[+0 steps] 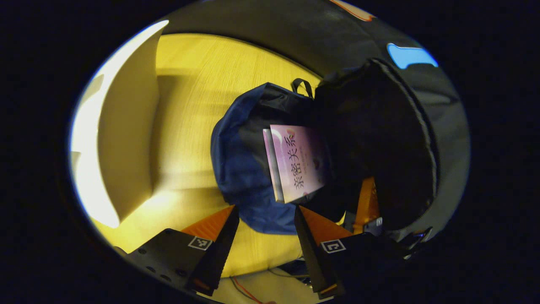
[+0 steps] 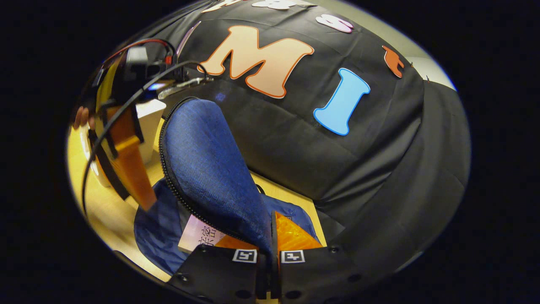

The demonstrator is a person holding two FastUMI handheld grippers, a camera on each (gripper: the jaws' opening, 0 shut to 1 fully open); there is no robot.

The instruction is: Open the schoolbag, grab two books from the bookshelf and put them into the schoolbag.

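Schoolbag [image 1: 240,169]: lay open on the yellow table [image 1: 190,105], its blue body spread flat.
Flap [image 2: 202,156]: I had it lifted upright; my right gripper [image 2: 270,249] was clenched on its edge, both fingers pressing the fabric.
Book [image 1: 297,162]: pink-covered, sat partly inside the bag's mouth, beneath the raised flap.
Left gripper [image 1: 265,236]: I held it released above the bag, fingers spread, grasping nothing.
Bookshelf [image 1: 126,139]: pale panel, left of the bag.

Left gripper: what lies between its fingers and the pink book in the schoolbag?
In the left gripper view, only the schoolbag's blue front edge lies between the open left gripper and the pink book.
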